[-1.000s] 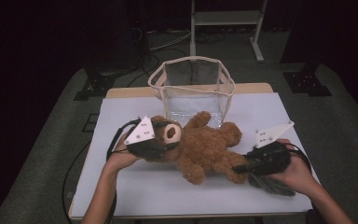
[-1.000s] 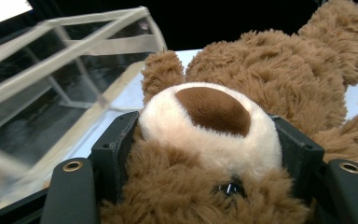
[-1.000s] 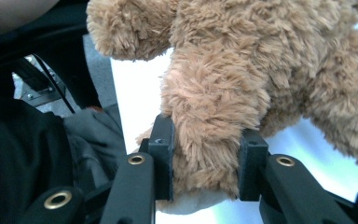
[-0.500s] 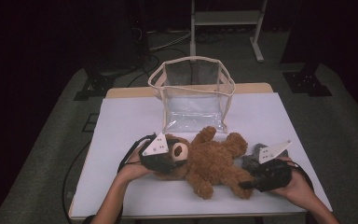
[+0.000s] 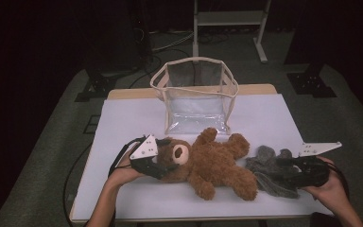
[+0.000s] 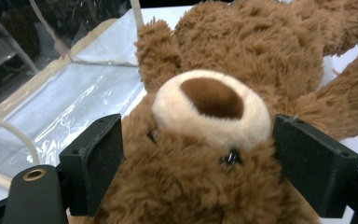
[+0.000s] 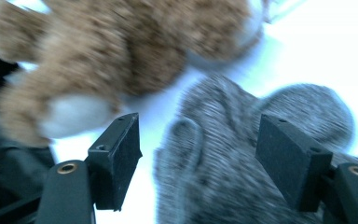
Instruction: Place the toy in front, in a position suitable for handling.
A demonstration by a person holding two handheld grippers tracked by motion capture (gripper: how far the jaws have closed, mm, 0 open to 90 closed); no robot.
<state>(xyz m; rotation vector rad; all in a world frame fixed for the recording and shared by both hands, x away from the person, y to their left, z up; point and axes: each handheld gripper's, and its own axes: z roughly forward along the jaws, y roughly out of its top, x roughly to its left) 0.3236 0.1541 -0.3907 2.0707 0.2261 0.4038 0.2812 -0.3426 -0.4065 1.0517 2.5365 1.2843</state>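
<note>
Claw work looks barely begun, judging by the layout. On the counter (image 5: 123,118), the clear bag (image 5: 196,97) stands open behind the teddy bear (image 5: 212,163); left claw (image 6: 196,154) straddles its head, jaws spread, not pinching. Right claw (image 7: 196,154) gapes around the grey plush (image 7: 233,154) beside it. Both toys remain outside the bag.

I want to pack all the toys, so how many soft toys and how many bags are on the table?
Soft toys: 2, the fluffy brown teddy bear and the grey plush toy
Bags: 1, the clear plastic bag with cream trim
Total: 3
</note>
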